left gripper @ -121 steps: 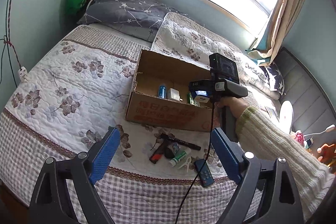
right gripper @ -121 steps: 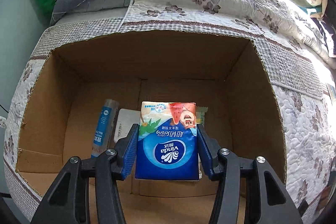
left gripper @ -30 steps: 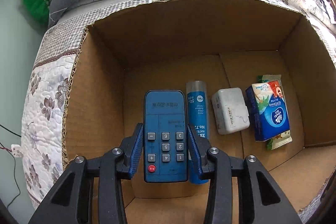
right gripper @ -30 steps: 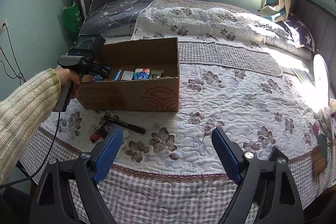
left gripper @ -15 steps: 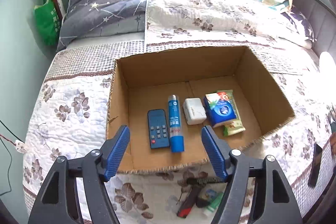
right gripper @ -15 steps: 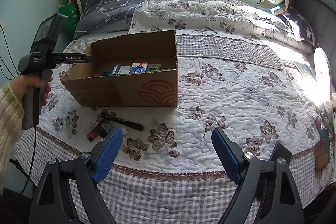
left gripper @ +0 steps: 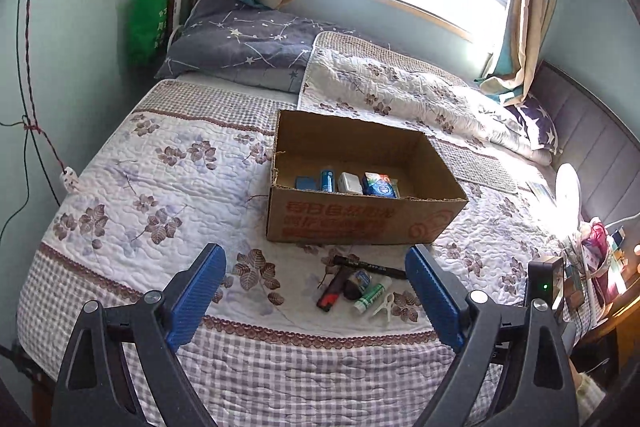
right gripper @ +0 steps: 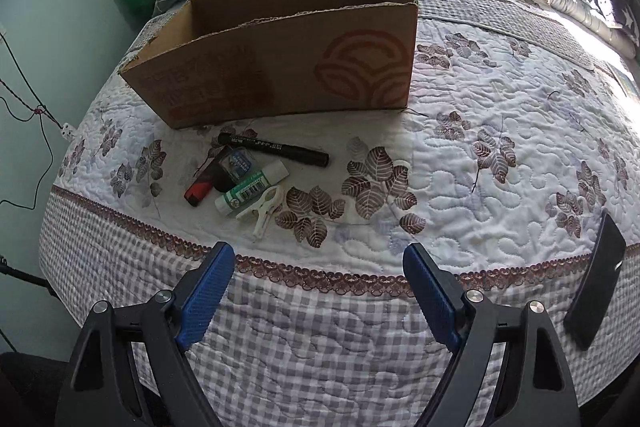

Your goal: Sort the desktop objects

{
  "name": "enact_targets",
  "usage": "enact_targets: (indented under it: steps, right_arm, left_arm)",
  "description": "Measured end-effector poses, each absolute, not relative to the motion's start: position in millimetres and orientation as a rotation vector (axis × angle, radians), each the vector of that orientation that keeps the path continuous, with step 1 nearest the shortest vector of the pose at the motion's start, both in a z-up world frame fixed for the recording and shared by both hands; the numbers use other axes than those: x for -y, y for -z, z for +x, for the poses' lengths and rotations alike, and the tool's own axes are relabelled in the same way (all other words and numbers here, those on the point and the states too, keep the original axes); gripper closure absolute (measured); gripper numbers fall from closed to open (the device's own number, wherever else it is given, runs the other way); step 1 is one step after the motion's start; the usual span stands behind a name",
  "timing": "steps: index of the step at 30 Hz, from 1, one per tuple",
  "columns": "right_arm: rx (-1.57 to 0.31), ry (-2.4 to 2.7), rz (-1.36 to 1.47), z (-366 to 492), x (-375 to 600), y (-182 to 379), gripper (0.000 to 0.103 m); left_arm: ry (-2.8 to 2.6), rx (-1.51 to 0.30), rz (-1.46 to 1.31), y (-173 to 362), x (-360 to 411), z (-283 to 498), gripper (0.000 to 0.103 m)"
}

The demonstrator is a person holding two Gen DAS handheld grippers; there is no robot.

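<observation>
While both grippers hang empty with jaws spread wide, the left gripper [left gripper: 316, 291] and right gripper [right gripper: 318, 287] face the bed [right gripper: 500, 131]. At twelve o'clock stands the cardboard box [right gripper: 288, 75]; the marker [right gripper: 274, 149], lighter [right gripper: 199, 193], glue stick [right gripper: 252, 187] and clip [right gripper: 266, 209] lie just before it.

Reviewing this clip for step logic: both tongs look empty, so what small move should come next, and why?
Probably bring the right tongs forward and down over the white clip, the nearest of the loose pile. Both the right and the left tongs are open and empty; the cardboard box already holds several items, while the black marker, lighter and glue stick lie on the quilt before it.
</observation>
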State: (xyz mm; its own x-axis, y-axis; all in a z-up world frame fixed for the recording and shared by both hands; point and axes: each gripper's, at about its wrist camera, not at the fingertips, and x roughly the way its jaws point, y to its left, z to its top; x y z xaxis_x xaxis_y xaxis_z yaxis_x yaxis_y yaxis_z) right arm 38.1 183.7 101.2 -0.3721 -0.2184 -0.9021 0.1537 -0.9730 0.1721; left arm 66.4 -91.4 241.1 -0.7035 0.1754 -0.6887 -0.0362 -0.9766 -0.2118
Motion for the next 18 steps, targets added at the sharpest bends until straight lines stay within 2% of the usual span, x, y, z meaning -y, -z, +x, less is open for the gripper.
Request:
enact_targets:
  steps: [3, 6, 11, 13, 17, 18]
  right_arm:
    - [0.182, 2.406, 1.646, 28.9, -170.7, -79.0, 0.021]
    - [0.355, 2.336, 1.726, 11.4, -160.7, -51.6, 0.038]
    - [0.533, 2.287, 1.803, -11.7, -148.6, -27.3, 0.047]
    - [0.543, 2.295, 1.832, -18.0, -144.9, -23.1, 0.060]
    - [0.500, 2.309, 1.860, -26.2, -139.9, -17.3, 0.072]
    - [0.494, 2.311, 1.860, -27.8, -139.6, -17.4, 0.078]
  left_arm:
    - [-2.742, 0.382, -1.135, -240.5, 104.1, 66.9, 0.000]
    - [-2.727, 0.444, -1.130, -239.9, 113.8, 70.9, 0.000]
    - [-2.702, 0.545, -1.117, -239.5, 128.2, 71.4, 0.000]
    - [-2.691, 0.575, -1.102, -240.9, 130.6, 72.2, 0.000]
    - [-2.668, 0.586, -1.088, -242.5, 127.8, 72.8, 0.000]
    - [-2.663, 0.583, -1.087, -242.8, 126.8, 73.2, 0.000]
